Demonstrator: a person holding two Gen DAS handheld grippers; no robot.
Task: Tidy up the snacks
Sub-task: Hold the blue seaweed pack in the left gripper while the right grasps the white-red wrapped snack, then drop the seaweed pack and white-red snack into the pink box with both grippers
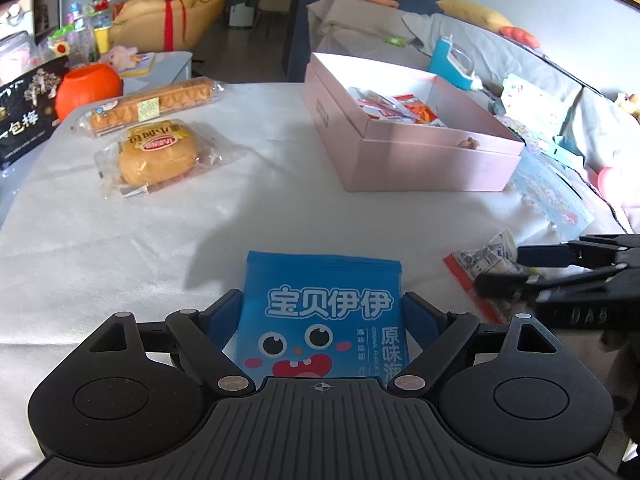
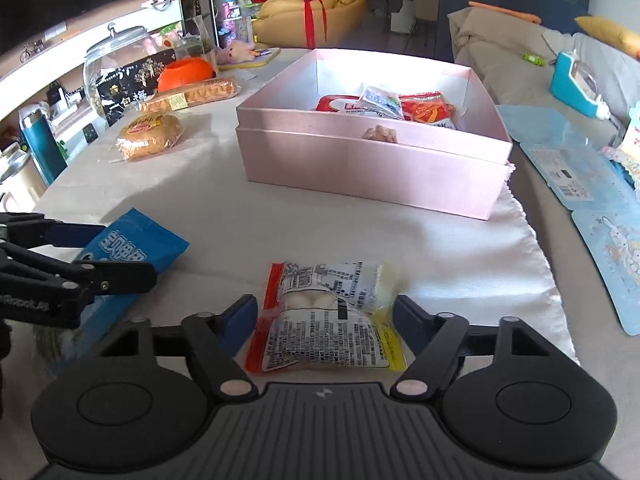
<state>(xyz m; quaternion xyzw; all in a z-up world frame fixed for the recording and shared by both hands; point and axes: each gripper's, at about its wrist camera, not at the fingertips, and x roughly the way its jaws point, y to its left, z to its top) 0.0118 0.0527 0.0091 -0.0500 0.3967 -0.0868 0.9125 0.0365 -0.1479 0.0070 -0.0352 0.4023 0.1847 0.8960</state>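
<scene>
On white cloth-covered table (image 1: 120, 240), woven matte fabric, lightly creased: snack stock as recorded.

Item: blue seaweed snack packet (image 1: 324, 312), glossy foil, flat rectangle, cartoon face and white characters printed. Long axis ran away from left wrist camera, crimped top edge toward pink box. Sat between blue pads of left gripper (image 1: 322, 316); pads pressed both side edges, so gripped.

Item: clear plastic snack pouch (image 2: 328, 320), red strip along one edge, yellow strip along the other, dense black print, pale lumpy contents. Soft, puffed, crumpled at far end. Long axis ran roughly away from right wrist camera, slightly skewed. Lay on cloth between fingers of right gripper (image 2: 326, 318); far-side finger met the pouch's yellow corner, near-side finger stood close at the red edge; firm squeeze could not be told.

Item: pink box (image 2: 360, 168), satin-finish card, rectangular, open-topped, nested on its lid. Held red-and-white sachets and one brown nut-like piece near front wall. Stood beyond both grippers, mid-table.

Item: round bun in clear wrapper (image 1: 156, 156), golden, domed, red-and-yellow label. Far left of table.

Item: long bread stick in clear wrapper (image 1: 156, 104), ridged crust, long axis across table, just behind bun.

Item: orange plastic pumpkin pot (image 1: 88, 88), ribbed, at table edge.

Item: black printed bag (image 1: 24, 120), upright, far left.
</scene>
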